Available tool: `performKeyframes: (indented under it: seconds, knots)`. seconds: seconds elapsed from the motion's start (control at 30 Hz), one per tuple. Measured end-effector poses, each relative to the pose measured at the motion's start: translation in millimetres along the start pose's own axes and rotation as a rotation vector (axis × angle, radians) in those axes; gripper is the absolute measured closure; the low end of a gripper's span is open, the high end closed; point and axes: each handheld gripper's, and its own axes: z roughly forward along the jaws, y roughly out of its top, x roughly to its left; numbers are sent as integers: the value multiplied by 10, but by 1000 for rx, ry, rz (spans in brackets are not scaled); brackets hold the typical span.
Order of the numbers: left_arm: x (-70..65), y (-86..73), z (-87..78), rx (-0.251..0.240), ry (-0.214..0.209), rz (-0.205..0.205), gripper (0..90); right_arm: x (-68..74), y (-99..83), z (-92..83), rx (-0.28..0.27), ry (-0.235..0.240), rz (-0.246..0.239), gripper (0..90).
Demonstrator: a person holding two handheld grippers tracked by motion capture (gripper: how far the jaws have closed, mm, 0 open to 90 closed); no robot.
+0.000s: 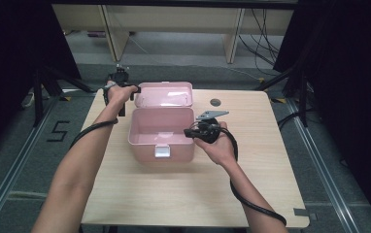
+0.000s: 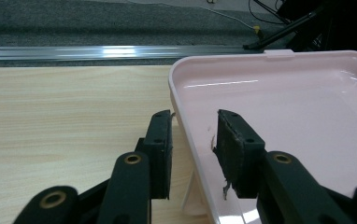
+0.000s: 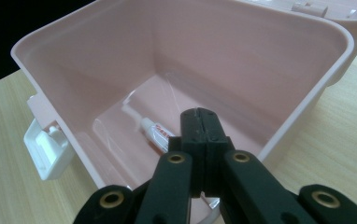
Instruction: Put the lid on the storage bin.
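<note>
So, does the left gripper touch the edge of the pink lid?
Apart. In the left gripper view, the left gripper straddles the lid edge, with a gap at each pad.

Tube (image 3: 154, 134): lower end hidden behind the right gripper's (image 3: 198, 113) jaws; label print too small to read.
Lid (image 2: 279, 107): cut off at right and bottom edges.
Pink box (image 3: 120, 60): near wall cut off below.

The tabletop (image 1: 140, 194) is seen from above the person's side, looking forward and down, with the floor beyond its far edge. The left gripper view is set low and close along the lid (image 2: 284, 93) of the pink box (image 1: 160, 127), facing the far edge. The right gripper view looks steeply down into the box from close range. The box is shared by all 3 views.
</note>
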Motion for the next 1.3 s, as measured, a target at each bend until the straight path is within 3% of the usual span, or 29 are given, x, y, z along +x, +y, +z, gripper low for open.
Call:
performKeyframes:
  seconds: [0.63, 0.93, 1.03, 1.07, 1.1, 1.17, 1.3]
  knots:
    - [-17, -55, 120, 27, 21, 10, 743, 6, -2, 0, 0, -4, -3, 900]
    - [-33, -27, 133, 52, 41, -22, 813, 9, 0, 0, 2, -6, -2, 900]
    - [-67, -15, 126, 48, 64, -26, 832, 6, -3, -1, 0, -7, -4, 900]
    - [-96, -14, 123, 37, 77, -53, 840, 3, -4, -1, -3, -9, -5, 900]
    - [-95, -9, 122, 24, 78, -37, 847, 3, -6, -2, -3, -11, -6, 900]
    - [-135, 9, 95, 10, 86, -60, 859, 7, -7, -3, -1, -9, -5, 900]
    - [-157, 49, 18, 2, 83, -60, 870, 10, -11, -4, 0, -10, -17, 900]
